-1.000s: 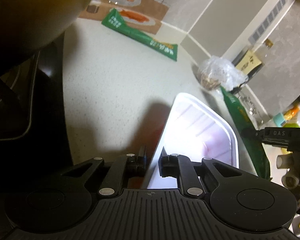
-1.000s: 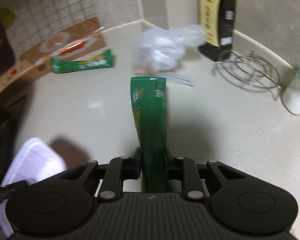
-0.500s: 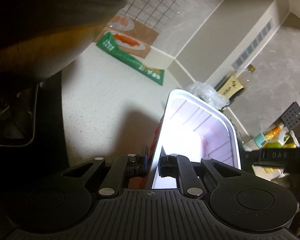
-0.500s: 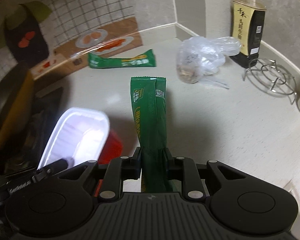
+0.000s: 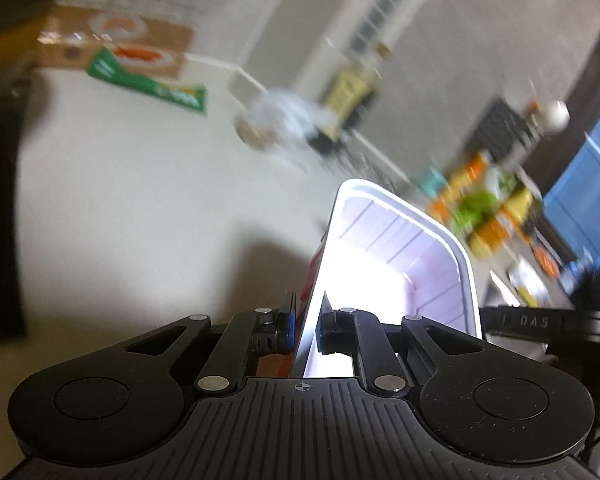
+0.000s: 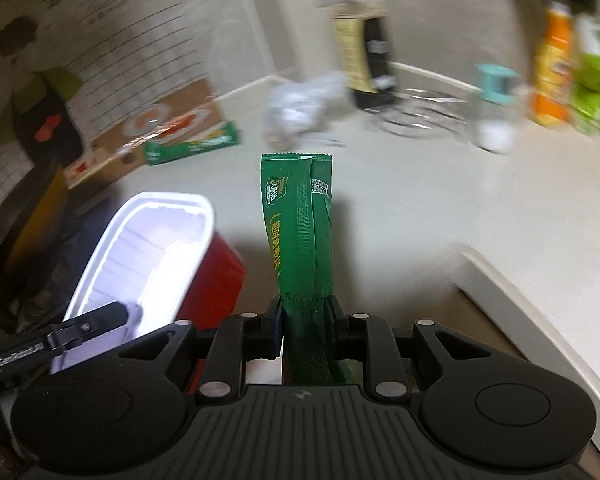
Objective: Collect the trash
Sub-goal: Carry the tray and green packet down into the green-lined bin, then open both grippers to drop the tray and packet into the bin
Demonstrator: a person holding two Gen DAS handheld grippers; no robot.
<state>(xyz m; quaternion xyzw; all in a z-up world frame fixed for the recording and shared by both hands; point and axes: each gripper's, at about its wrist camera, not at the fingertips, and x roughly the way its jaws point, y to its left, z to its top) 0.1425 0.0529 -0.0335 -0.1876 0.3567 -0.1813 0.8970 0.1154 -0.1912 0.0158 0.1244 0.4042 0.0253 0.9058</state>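
My left gripper [image 5: 306, 326] is shut on the rim of a red food tray with a white inside [image 5: 400, 248], held off the counter and tilted. The tray also shows in the right wrist view [image 6: 156, 248], at the left. My right gripper [image 6: 304, 320] is shut on a long green wrapper [image 6: 298, 216] that sticks up and forward from the jaws. A second green wrapper [image 5: 148, 84] lies on the counter far back; it also shows in the right wrist view [image 6: 192, 144]. A knotted clear plastic bag [image 5: 276, 120] lies near the corner, and in the right wrist view [image 6: 296, 108] too.
A cardboard food box [image 6: 148, 128] leans on the tiled wall. A dark sauce bottle [image 6: 364, 52], a wire trivet [image 6: 424, 116], a teal-capped jar [image 6: 494, 112] and orange and green bottles [image 6: 552, 68] stand at the back right. The counter edge [image 6: 540, 320] runs at right.
Both grippers have pulled back and swung right with their loads. The back-right bottles and the counter edge have come into view. The views are motion-blurred now.
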